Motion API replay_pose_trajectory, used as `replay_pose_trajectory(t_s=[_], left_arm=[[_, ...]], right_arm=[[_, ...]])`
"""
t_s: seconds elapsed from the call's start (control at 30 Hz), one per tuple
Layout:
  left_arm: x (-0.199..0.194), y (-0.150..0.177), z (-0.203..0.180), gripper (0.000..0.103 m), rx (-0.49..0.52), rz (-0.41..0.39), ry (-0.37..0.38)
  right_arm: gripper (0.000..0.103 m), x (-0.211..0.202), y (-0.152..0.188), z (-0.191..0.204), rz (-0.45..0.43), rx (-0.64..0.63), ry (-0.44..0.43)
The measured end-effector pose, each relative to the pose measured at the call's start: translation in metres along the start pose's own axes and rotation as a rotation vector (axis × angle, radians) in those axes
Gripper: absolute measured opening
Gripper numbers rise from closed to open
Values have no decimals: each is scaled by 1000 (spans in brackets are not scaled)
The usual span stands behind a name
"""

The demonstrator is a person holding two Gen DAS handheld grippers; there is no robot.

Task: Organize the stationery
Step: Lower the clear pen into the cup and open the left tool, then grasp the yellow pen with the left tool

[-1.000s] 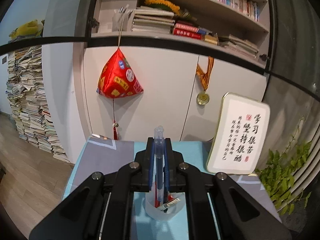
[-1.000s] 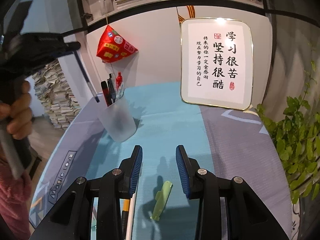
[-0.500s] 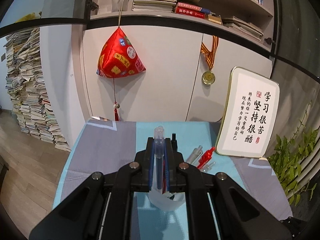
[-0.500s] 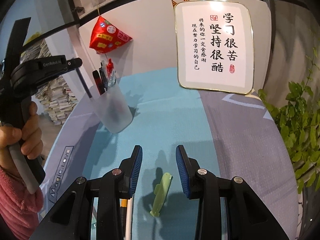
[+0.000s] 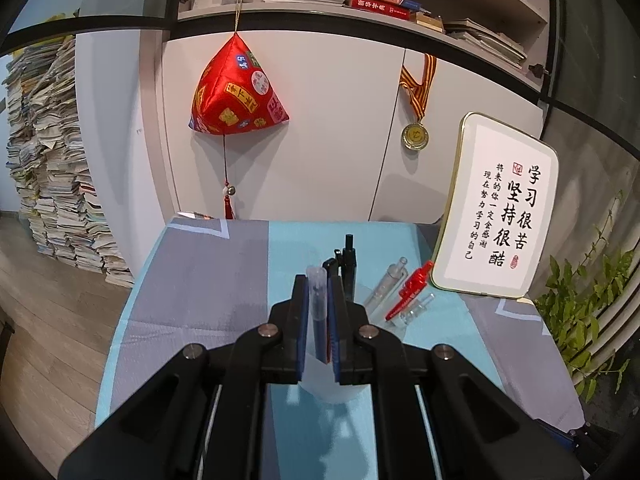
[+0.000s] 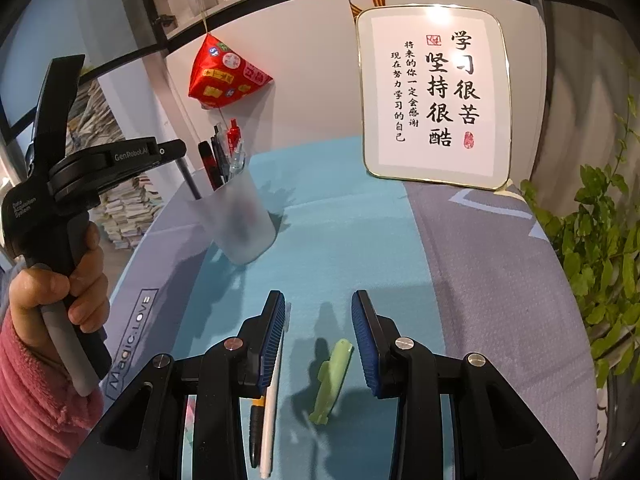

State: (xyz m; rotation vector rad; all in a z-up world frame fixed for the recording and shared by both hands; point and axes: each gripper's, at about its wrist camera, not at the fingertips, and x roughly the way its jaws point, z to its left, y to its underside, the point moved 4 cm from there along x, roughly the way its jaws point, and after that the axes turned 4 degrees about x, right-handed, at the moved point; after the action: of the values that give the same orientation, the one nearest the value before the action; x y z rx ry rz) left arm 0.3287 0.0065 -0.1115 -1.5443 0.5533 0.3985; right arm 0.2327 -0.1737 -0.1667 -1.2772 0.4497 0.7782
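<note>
Left wrist view: the left gripper (image 5: 319,312) has its blue-padded fingers pinching a blue pen with a clear cap (image 5: 318,312), held upright directly over the frosted translucent plastic cup (image 5: 332,384). The pen's lower end is hidden between the pads, so whether it reaches inside the cup cannot be told here. A black pen (image 5: 349,264), a clear-barrelled pen (image 5: 386,286) and a red pen (image 5: 410,290) lean out of the cup toward the far right. The cup stands on the light-blue middle stripe of the grey and blue tablecloth (image 5: 208,280). A gold-framed white calligraphy plaque (image 5: 498,208) leans at the table's far right corner; a red fabric pyramid ornament (image 5: 236,92) and a gold medal (image 5: 415,136) hang on the white cabinet behind.

Right wrist view: the right gripper (image 6: 319,338) hovers low over the near part of the cloth, its fingers spread wide and holding nothing. A pale green fish-shaped eraser (image 6: 332,380) lies on the cloth between them, closer to the right pad. A white pen with a black and yellow pen alongside (image 6: 266,412) lies along the inner side of the left finger. Toward the far left edge stands the cup (image 6: 240,220); the left gripper (image 6: 176,148), gripped by a hand (image 6: 68,284) in a pink sleeve, has the pen's dark shaft (image 6: 188,178) slanting down to the cup's rim.
</note>
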Motion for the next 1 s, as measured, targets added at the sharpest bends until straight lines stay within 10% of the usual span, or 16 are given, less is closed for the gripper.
replay_pose_trajectory(t_s=[0.3, 1.0], left_arm=[[-44, 12, -2, 30, 18, -42, 9], [-4, 129, -73, 34, 141, 336, 144]], right_arm=[[36, -2, 2, 4, 10, 1, 6], [36, -13, 7, -19, 18, 89, 39]])
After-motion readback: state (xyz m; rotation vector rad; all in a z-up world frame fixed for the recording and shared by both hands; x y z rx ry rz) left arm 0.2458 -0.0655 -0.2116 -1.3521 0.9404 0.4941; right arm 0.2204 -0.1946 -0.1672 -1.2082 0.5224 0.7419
